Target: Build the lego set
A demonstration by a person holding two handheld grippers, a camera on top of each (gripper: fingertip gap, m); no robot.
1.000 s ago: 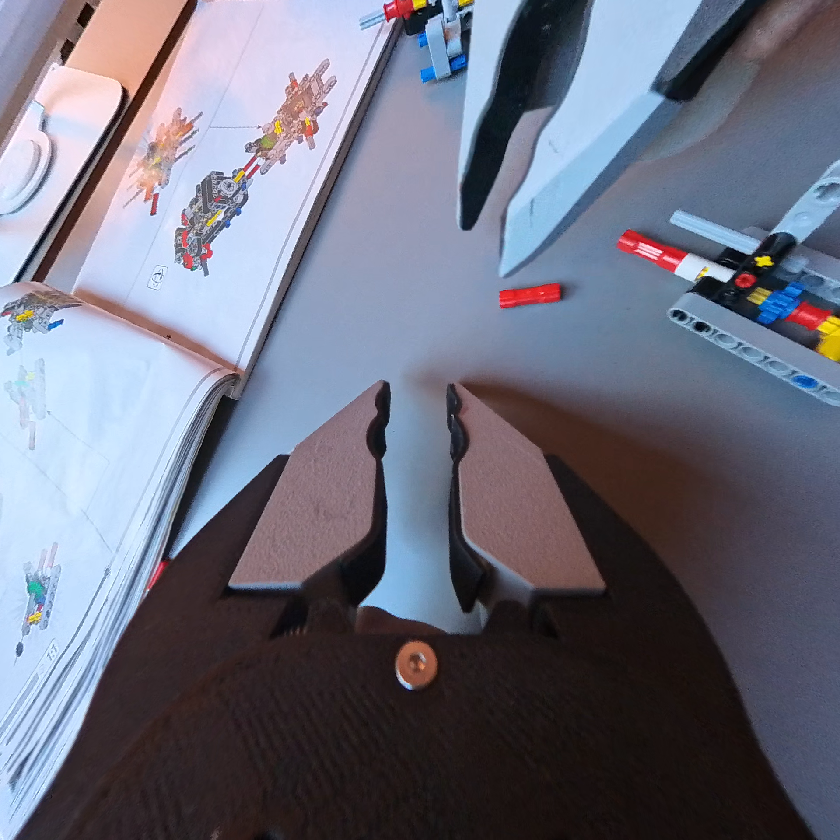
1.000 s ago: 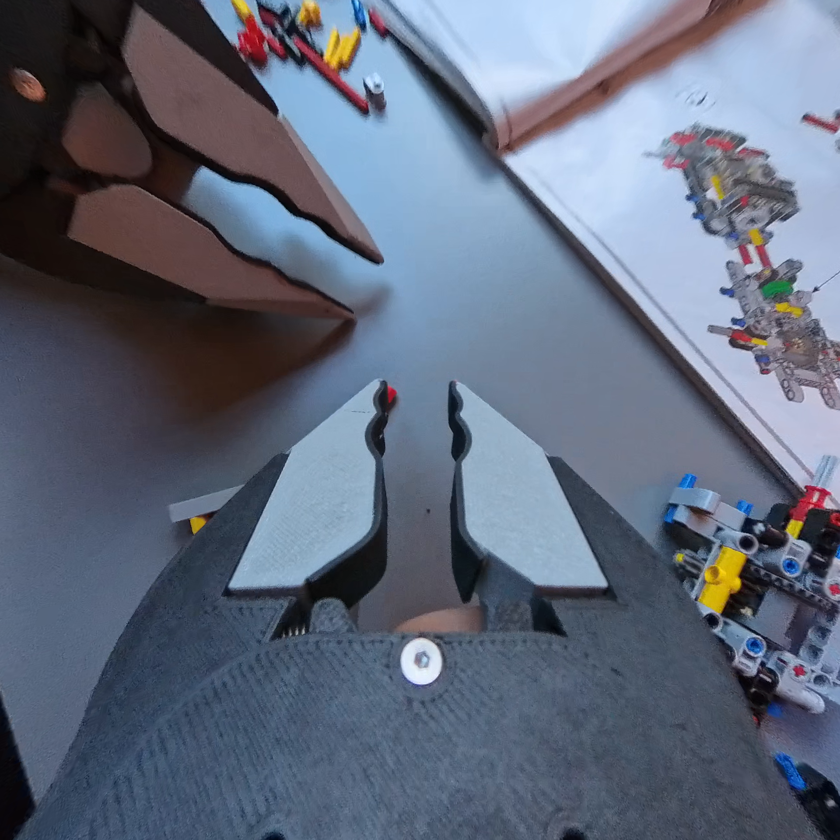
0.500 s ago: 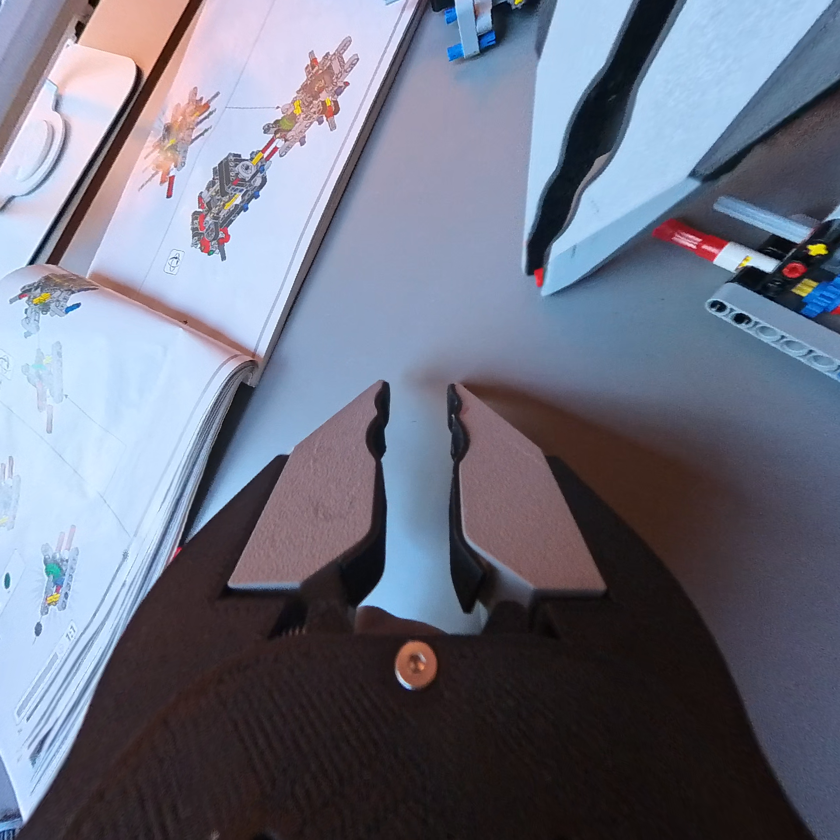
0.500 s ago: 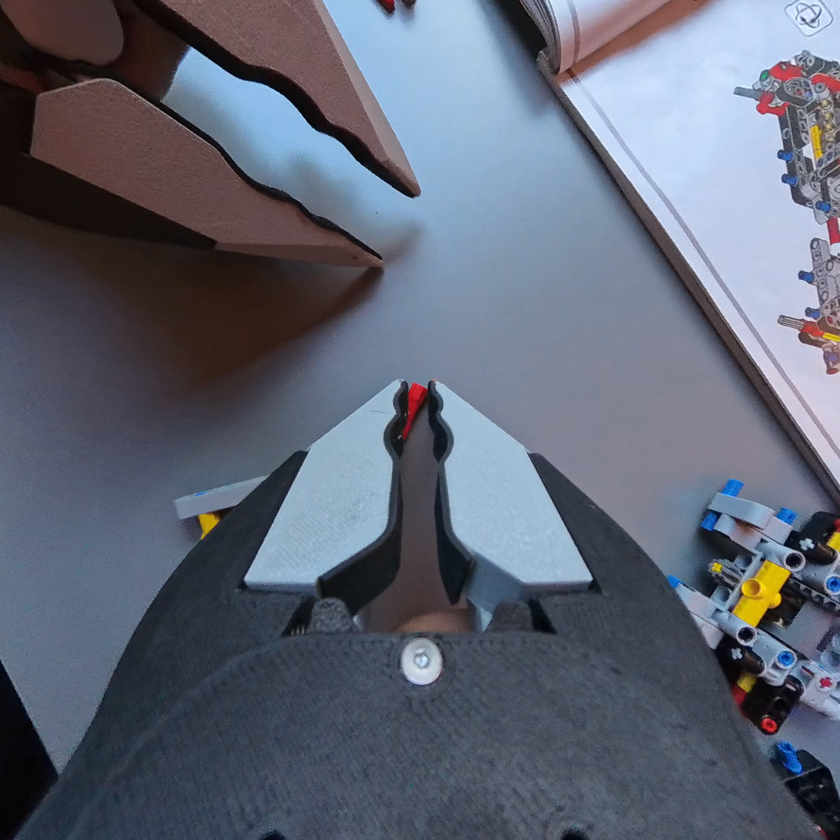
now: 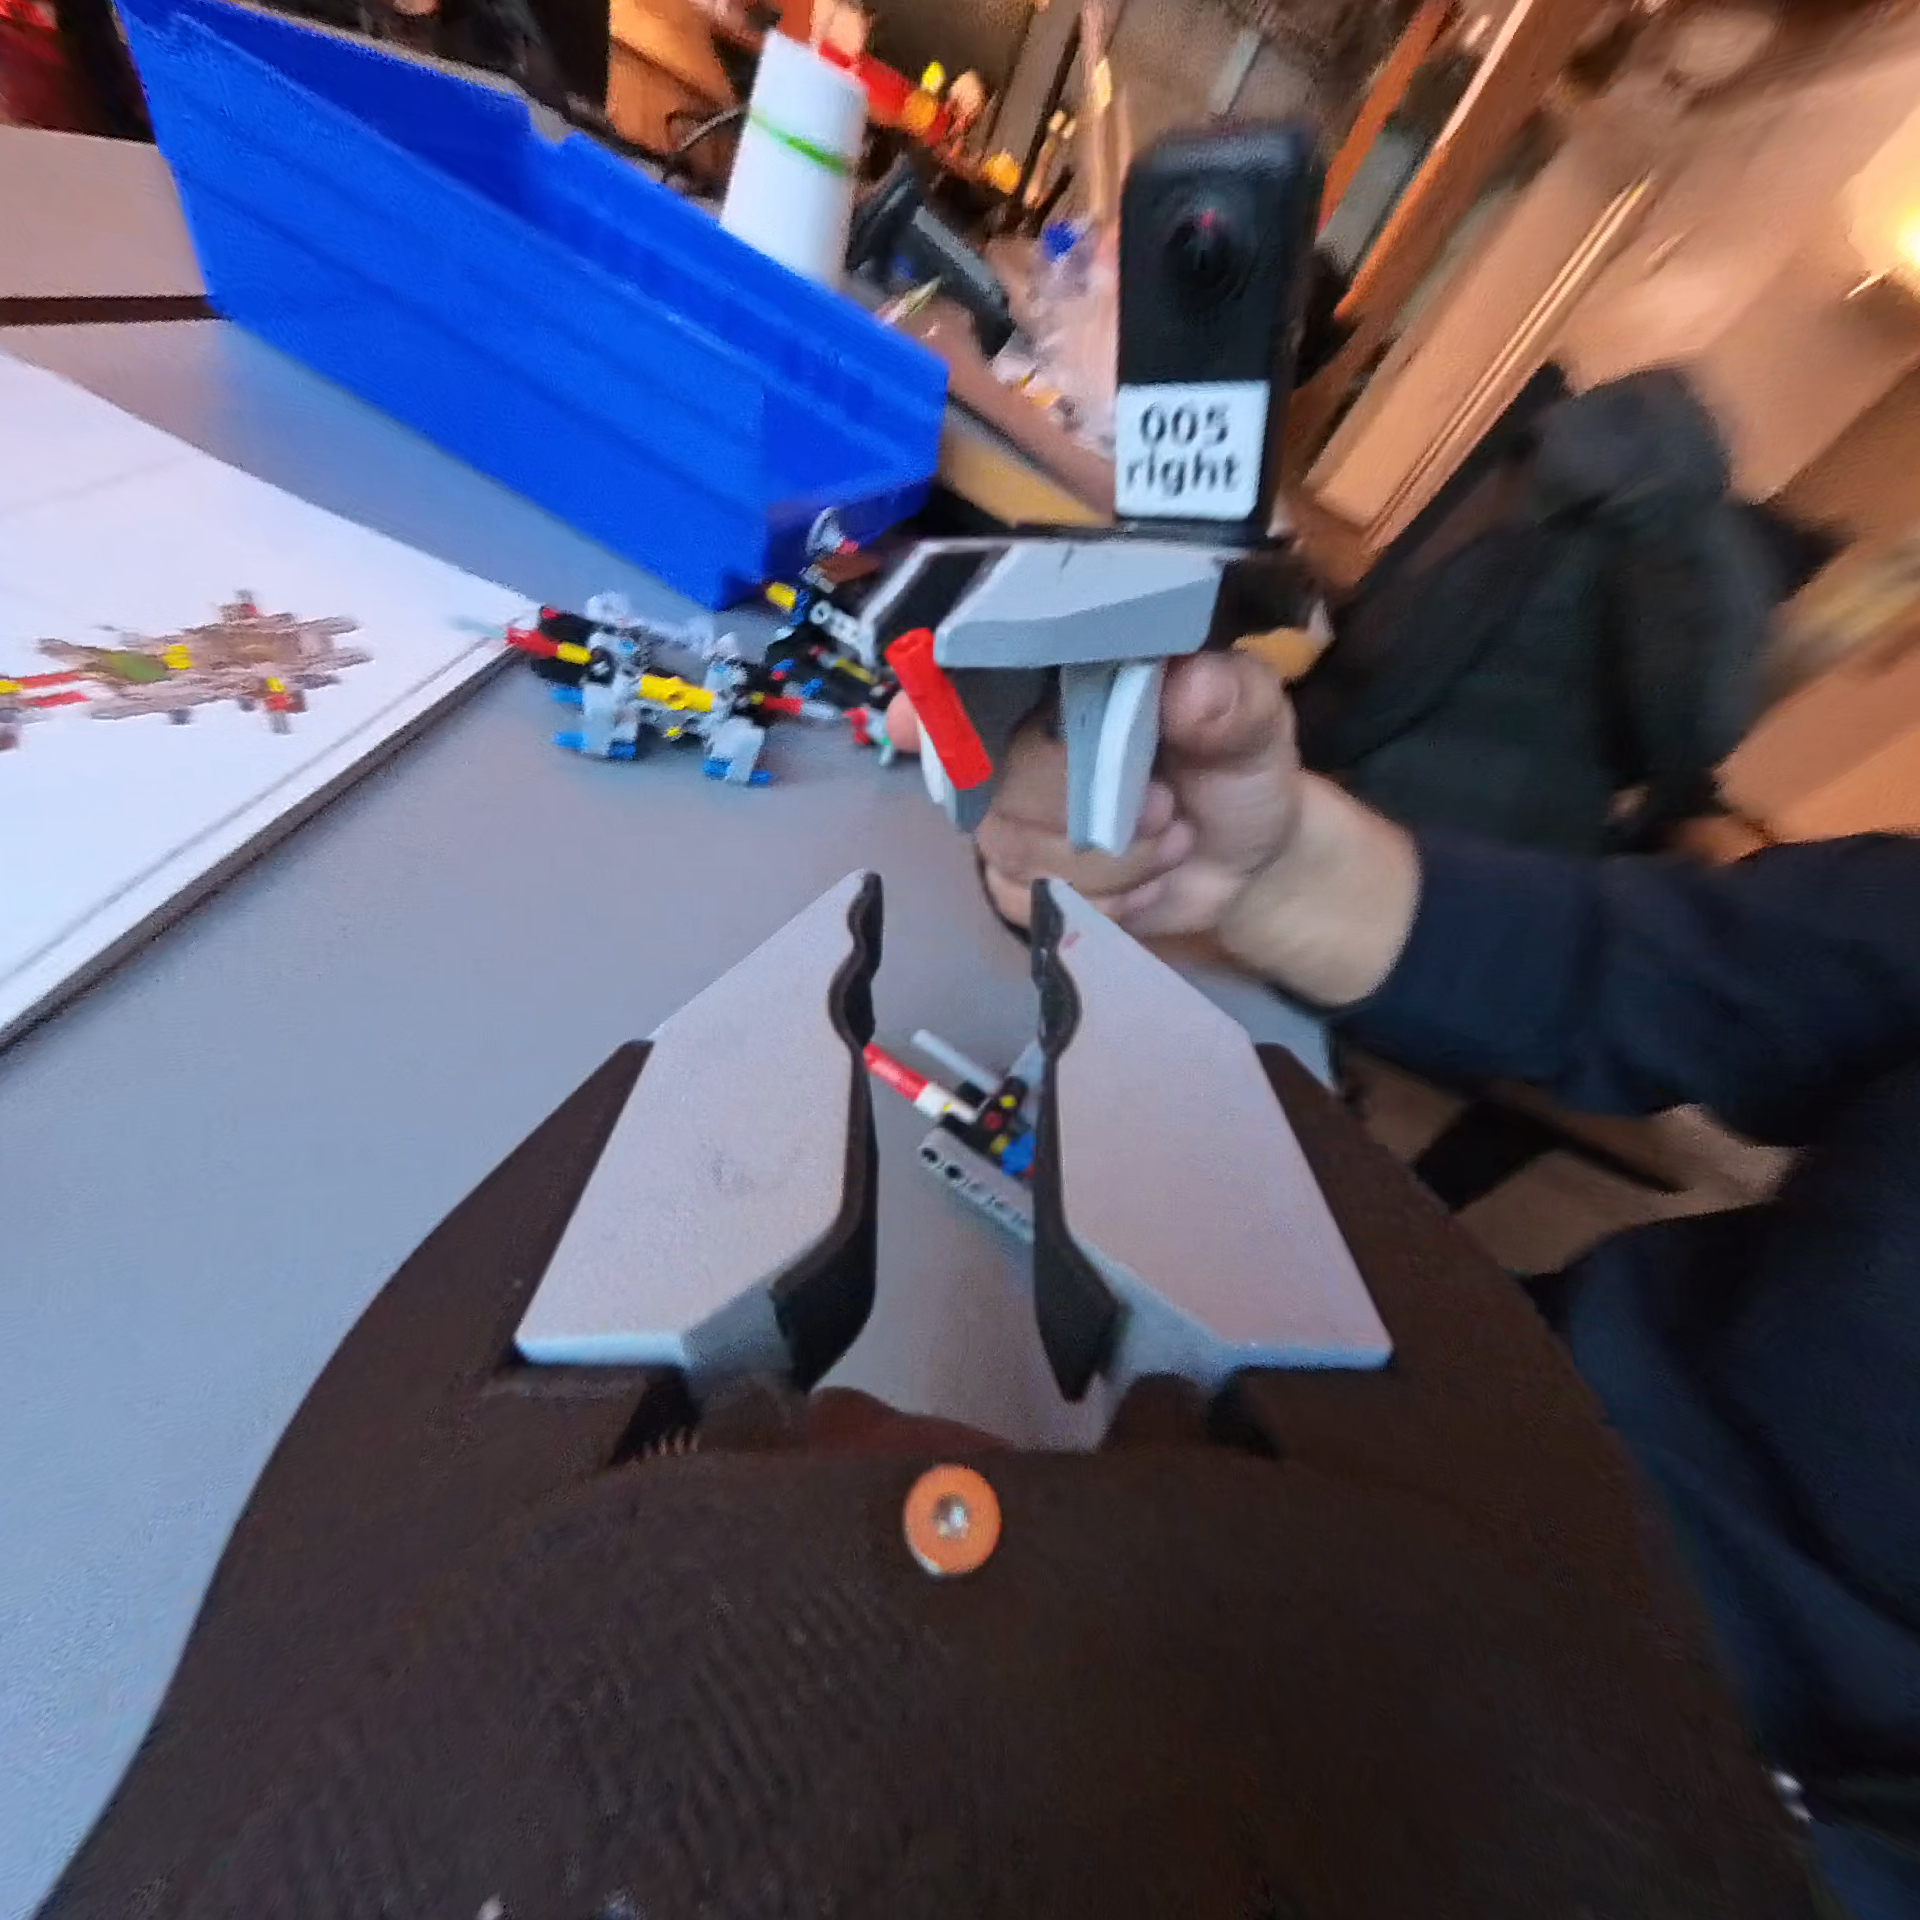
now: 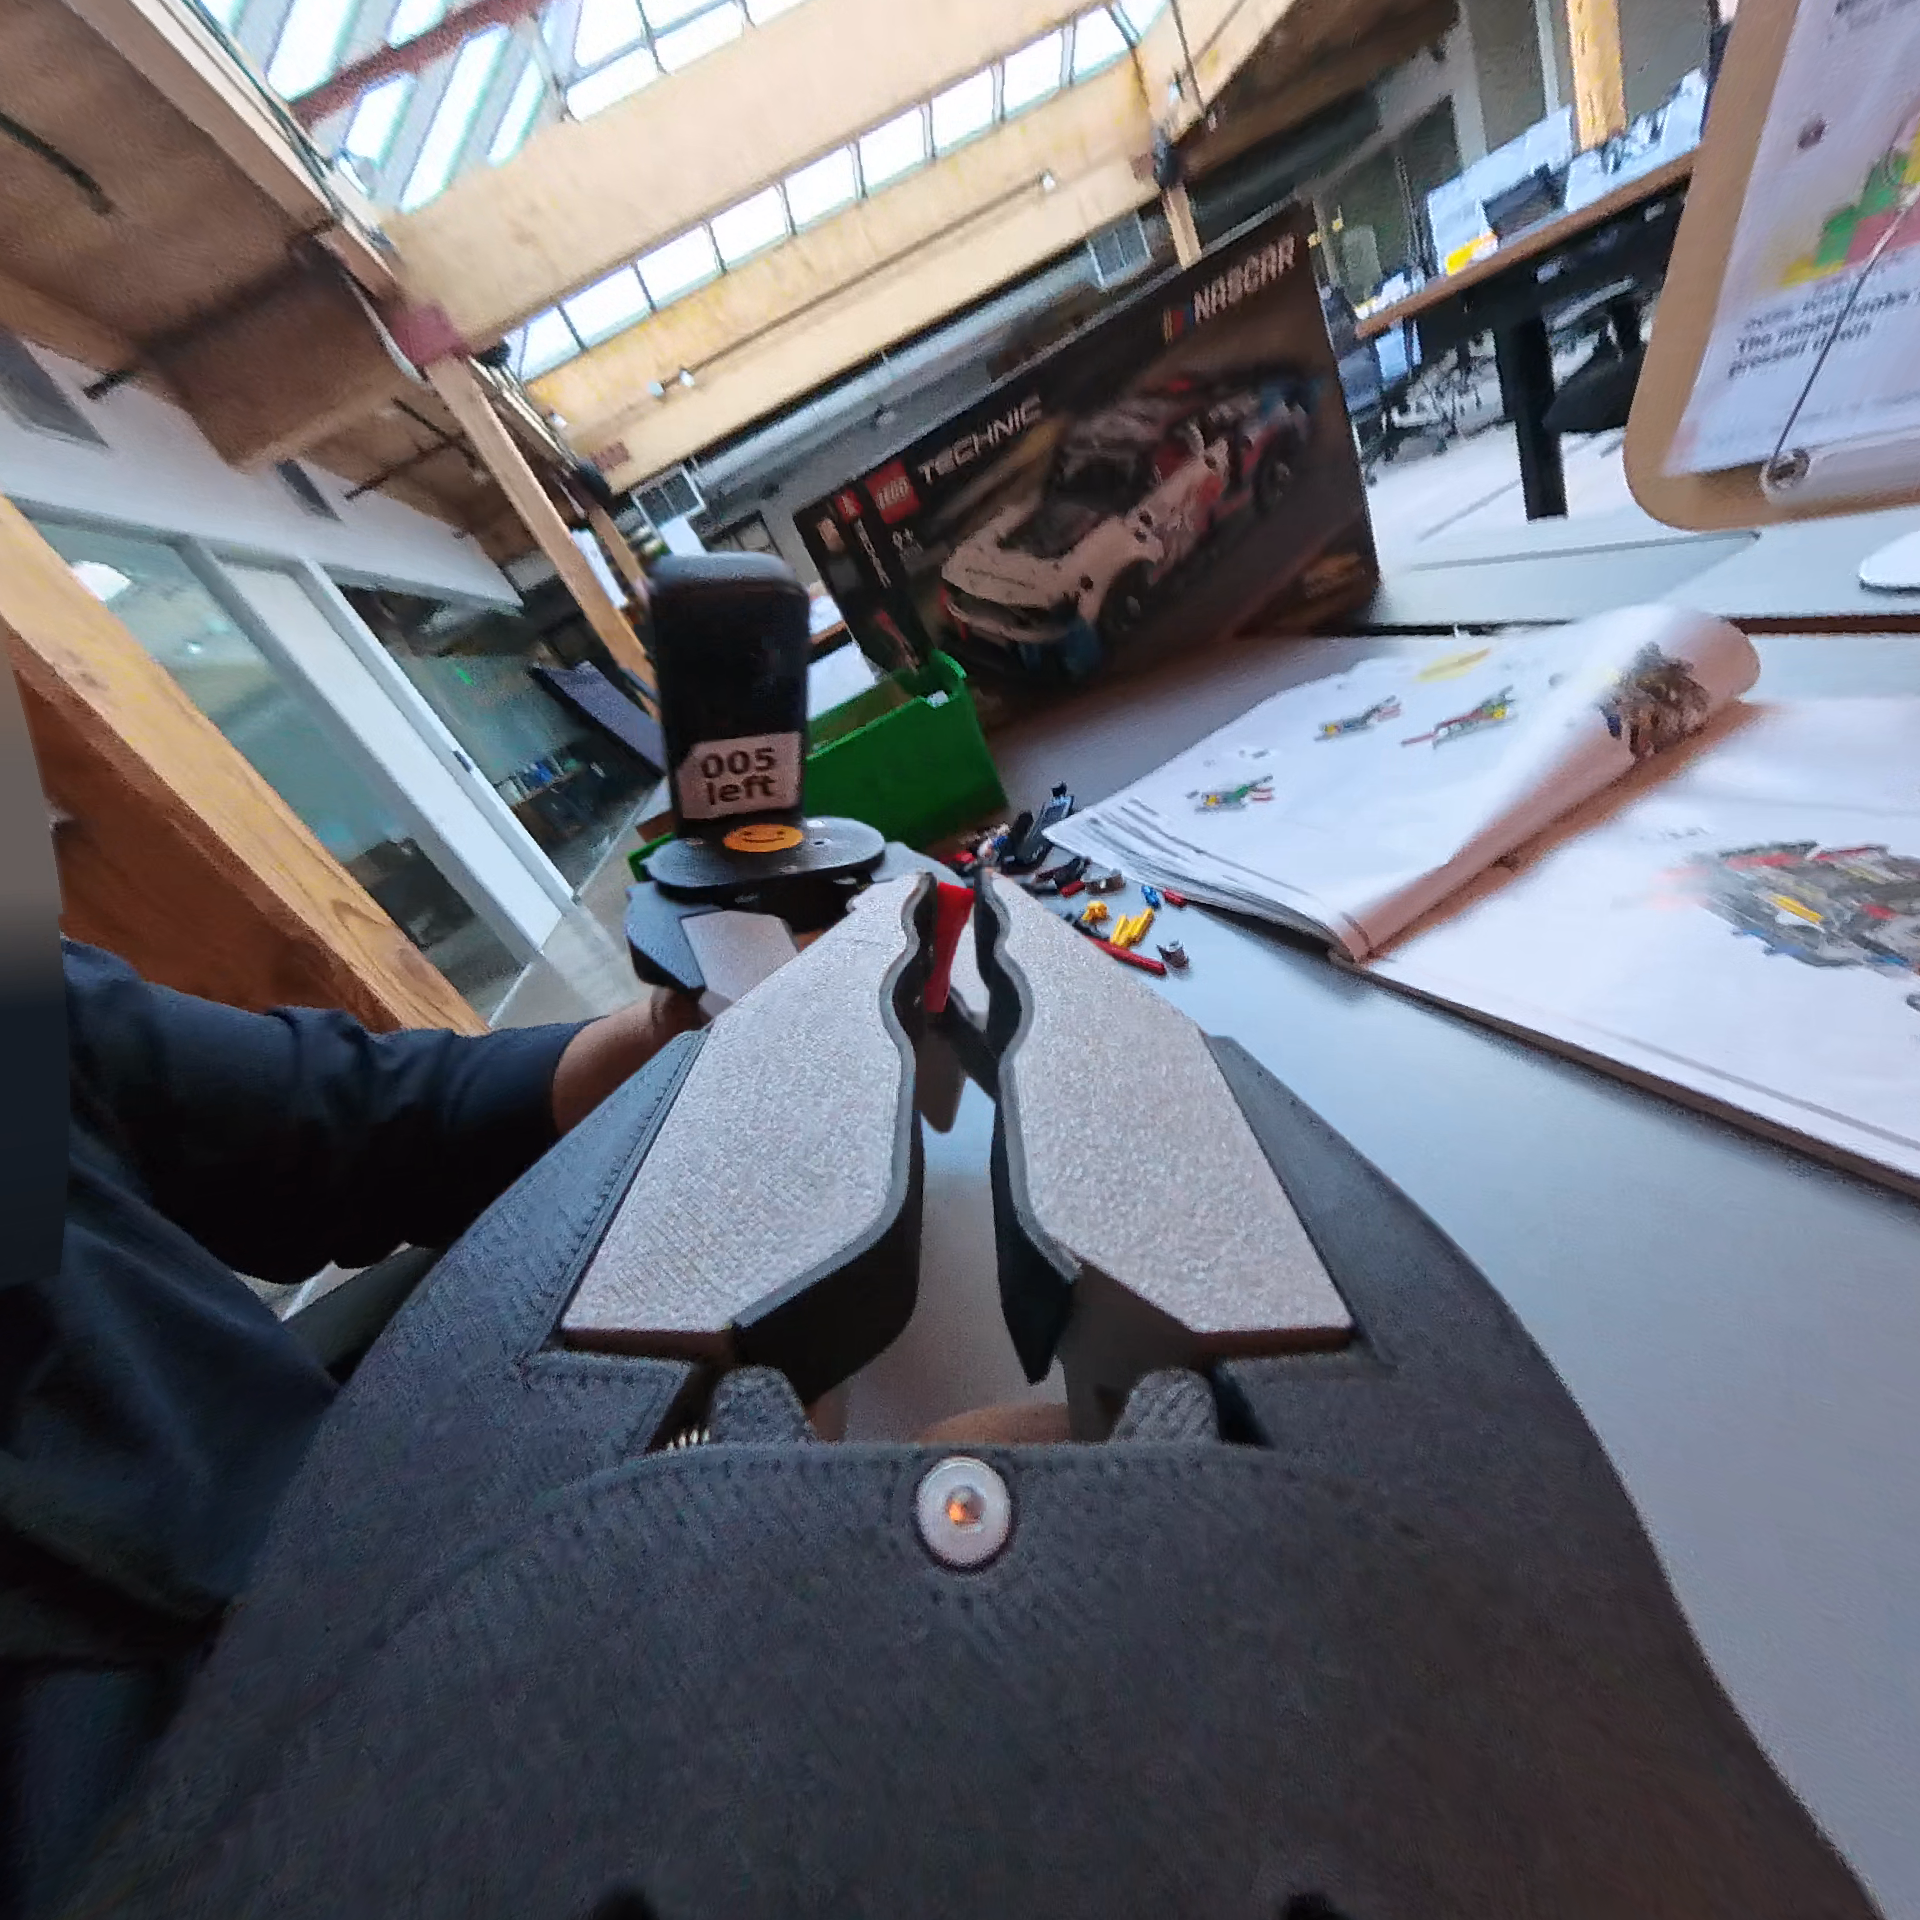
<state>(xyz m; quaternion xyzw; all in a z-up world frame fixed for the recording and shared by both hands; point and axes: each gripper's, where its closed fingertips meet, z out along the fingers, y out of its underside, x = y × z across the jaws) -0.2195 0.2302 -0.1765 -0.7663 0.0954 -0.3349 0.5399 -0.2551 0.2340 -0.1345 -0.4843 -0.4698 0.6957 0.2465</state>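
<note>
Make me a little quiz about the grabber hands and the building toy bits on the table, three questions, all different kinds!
1. True or false: the left gripper holds a yellow piece.
2. Which colour is the small rod pinched in the right gripper? A) blue B) red C) green
3. Fill the gap: the open instruction book lies on the grey ____.

Key:
1. False: its fingers stand apart with nothing between them.
2. B: the red rod sticks out from the tips.
3. Table, with loose building pieces beside the book.
</note>
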